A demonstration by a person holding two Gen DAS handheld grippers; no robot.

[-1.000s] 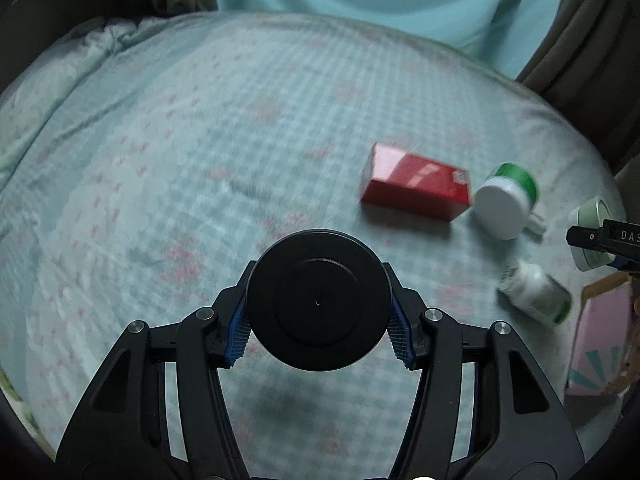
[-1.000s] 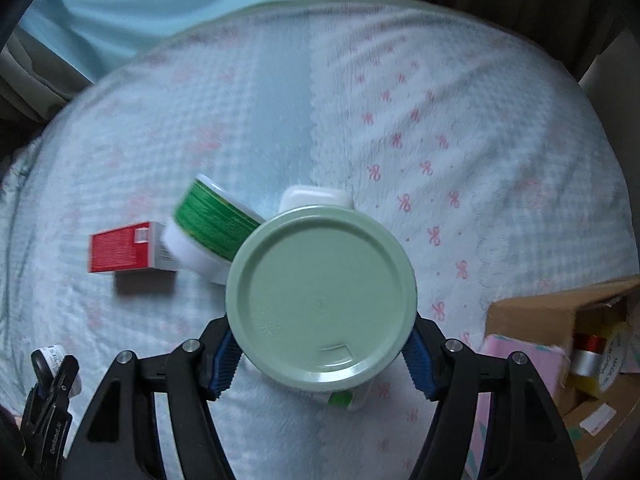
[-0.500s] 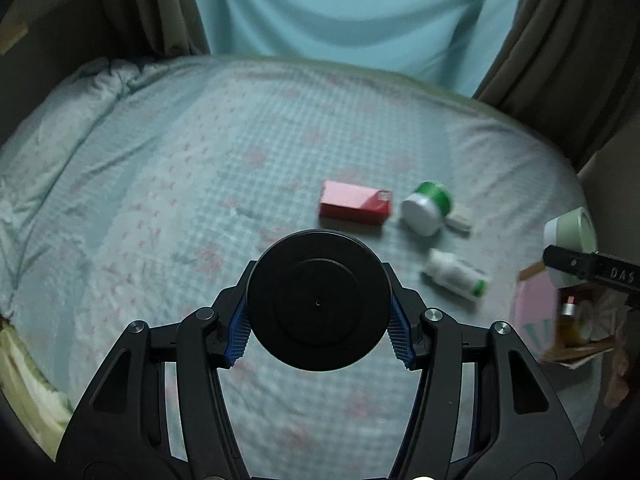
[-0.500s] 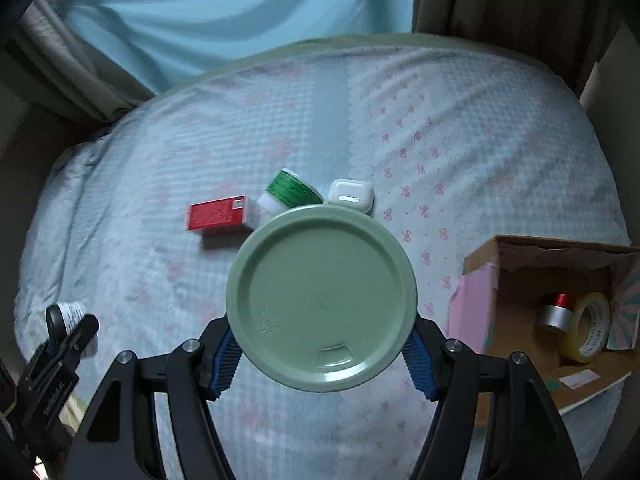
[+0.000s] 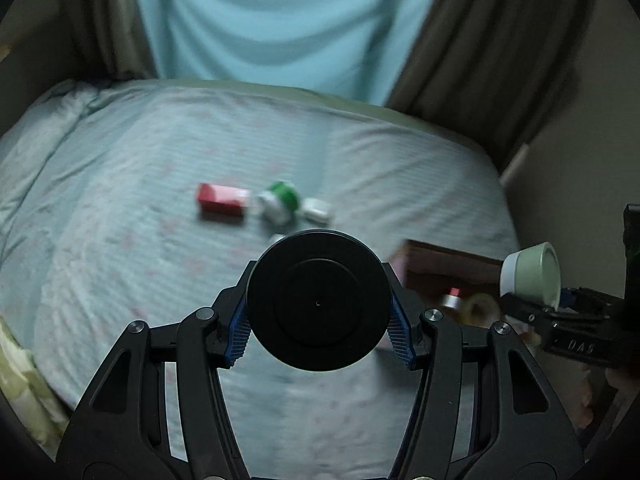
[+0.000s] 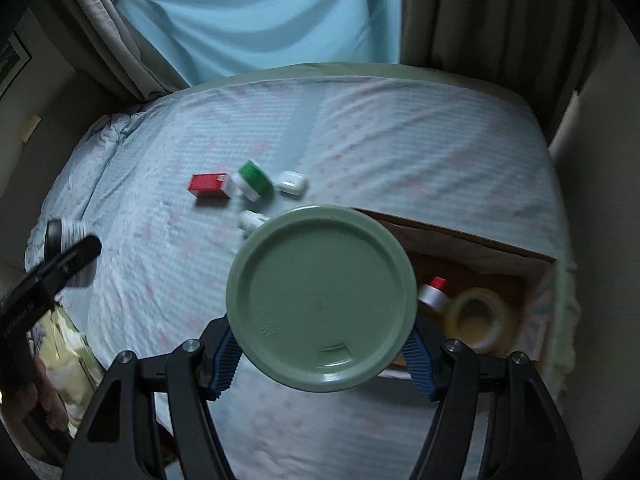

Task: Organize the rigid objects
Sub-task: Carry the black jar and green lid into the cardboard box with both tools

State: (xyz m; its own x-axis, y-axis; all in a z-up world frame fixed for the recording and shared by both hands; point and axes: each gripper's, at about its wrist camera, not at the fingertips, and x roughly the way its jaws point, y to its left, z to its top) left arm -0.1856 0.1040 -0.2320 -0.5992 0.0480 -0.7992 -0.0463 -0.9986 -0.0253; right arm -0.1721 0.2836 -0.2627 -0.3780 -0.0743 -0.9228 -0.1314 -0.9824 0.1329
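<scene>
Pale checked bed (image 6: 400, 140) lies below both grippers. Left gripper (image 5: 319, 330) fingers clamp a black jar (image 5: 319, 301); right gripper (image 6: 322, 354) fingers clamp a green jar (image 6: 322, 310). Beyond them sit a red box (image 6: 208, 184) and cardboard box (image 6: 472, 248).

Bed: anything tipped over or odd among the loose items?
The green-labelled jar lies on its side beside the red box, and a white bottle lies on the bedspread too. Both frames are motion-blurred. No spill or damage shows.

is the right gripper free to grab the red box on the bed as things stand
Probably not: the right gripper is shut on a green-lidded jar, so the red box is out until that is set down.
</scene>
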